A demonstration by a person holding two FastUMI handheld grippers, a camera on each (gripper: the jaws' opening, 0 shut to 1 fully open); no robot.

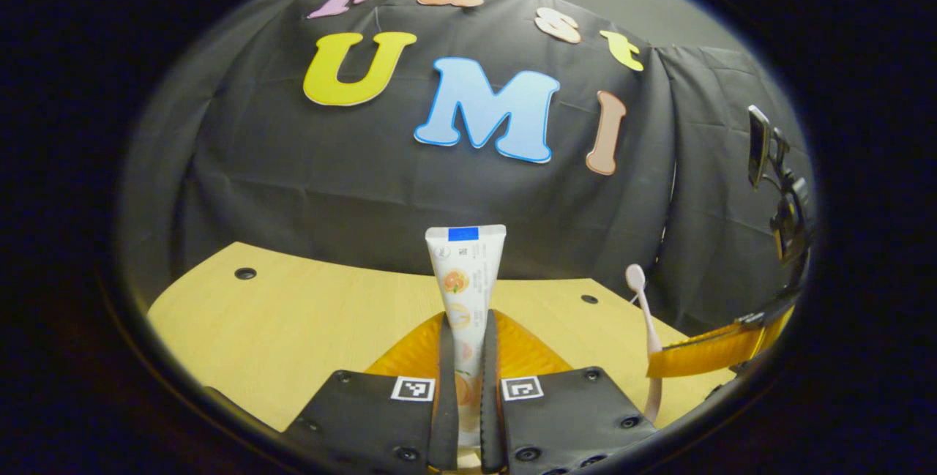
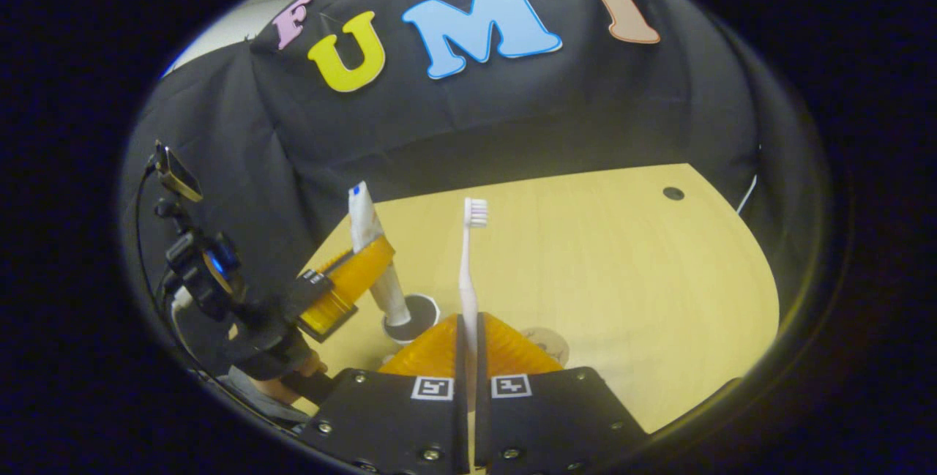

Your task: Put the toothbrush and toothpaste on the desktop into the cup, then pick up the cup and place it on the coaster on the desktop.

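Observation:
In the left gripper view my left gripper [image 1: 468, 347] is shut on a white toothpaste tube [image 1: 466, 277] that stands upright, crimped end up. In the right gripper view the same tube [image 2: 370, 241] hangs tilted in the left gripper [image 2: 344, 285], its lower end at the mouth of a small white-rimmed cup [image 2: 421, 307] on the desk. My right gripper [image 2: 468, 336] is shut on a pale pink toothbrush [image 2: 468, 263], bristles up. That toothbrush [image 1: 644, 307] and the right gripper [image 1: 703, 354] also appear at the right of the left gripper view. A round coaster [image 2: 549, 343] lies just right of the cup, partly hidden by my fingers.
The light wooden desktop [image 2: 622, 263] runs back to the black cloth wall and has small dark holes [image 2: 673, 193] near its far edge. A hand [image 2: 289, 383] holds the left gripper, which carries a device on a mount [image 2: 176, 175].

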